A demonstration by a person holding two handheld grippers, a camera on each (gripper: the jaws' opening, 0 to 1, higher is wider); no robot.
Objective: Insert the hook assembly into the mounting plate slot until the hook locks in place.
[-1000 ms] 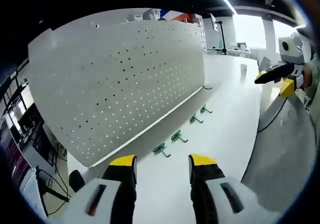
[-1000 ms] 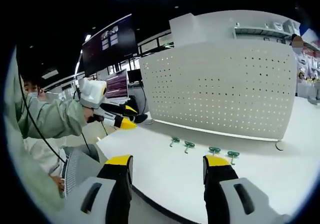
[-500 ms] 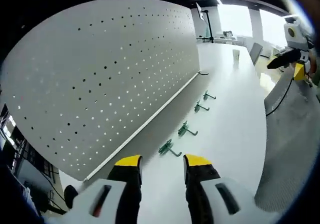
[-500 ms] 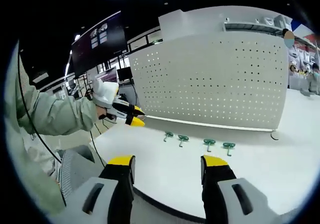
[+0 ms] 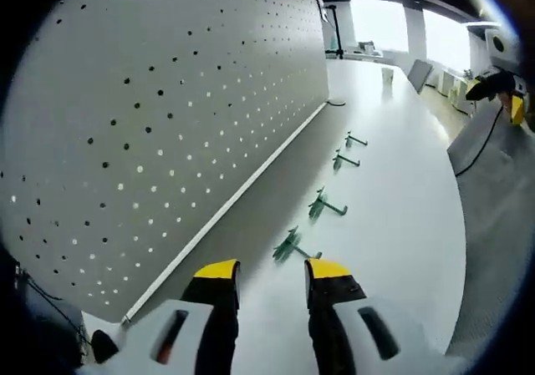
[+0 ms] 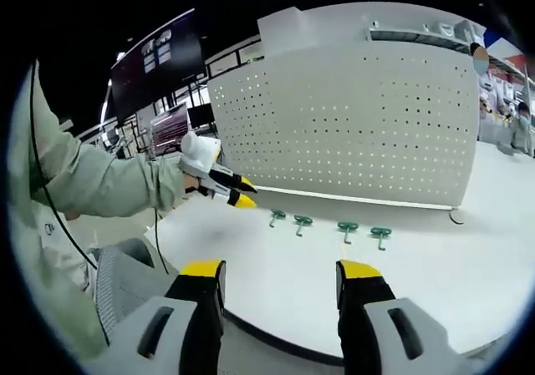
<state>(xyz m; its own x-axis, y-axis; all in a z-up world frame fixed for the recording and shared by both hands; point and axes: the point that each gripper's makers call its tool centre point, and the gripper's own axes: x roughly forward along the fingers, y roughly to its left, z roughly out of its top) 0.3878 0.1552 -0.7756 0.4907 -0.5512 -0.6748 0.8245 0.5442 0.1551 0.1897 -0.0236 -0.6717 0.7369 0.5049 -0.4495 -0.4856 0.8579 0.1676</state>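
Observation:
A big white perforated mounting plate (image 5: 167, 116) stands upright on the white table (image 5: 401, 225); in the right gripper view the plate (image 6: 351, 133) stands across the back. Several green hook assemblies lie in a row before it. My left gripper (image 5: 272, 273) is open, low over the table, and the nearest hook (image 5: 292, 245) lies just beyond its yellow tips. A further hook (image 5: 322, 205) follows. In the right gripper view the left gripper (image 6: 232, 191) hovers just left of the leftmost hook (image 6: 276, 217). My right gripper (image 6: 280, 271) is open and empty, back near the table's front edge.
A person's grey-green sleeve (image 6: 92, 195) reaches in from the left of the right gripper view. A mesh chair back (image 6: 113, 287) sits below it. Dark monitors (image 6: 159, 62) hang behind. The right gripper (image 5: 501, 83) shows far right beyond the table edge.
The left gripper has moved forward and down toward the nearest hook and the plate. In the right gripper view it has slid right, close to the leftmost hook. The hooks lie unmoved.

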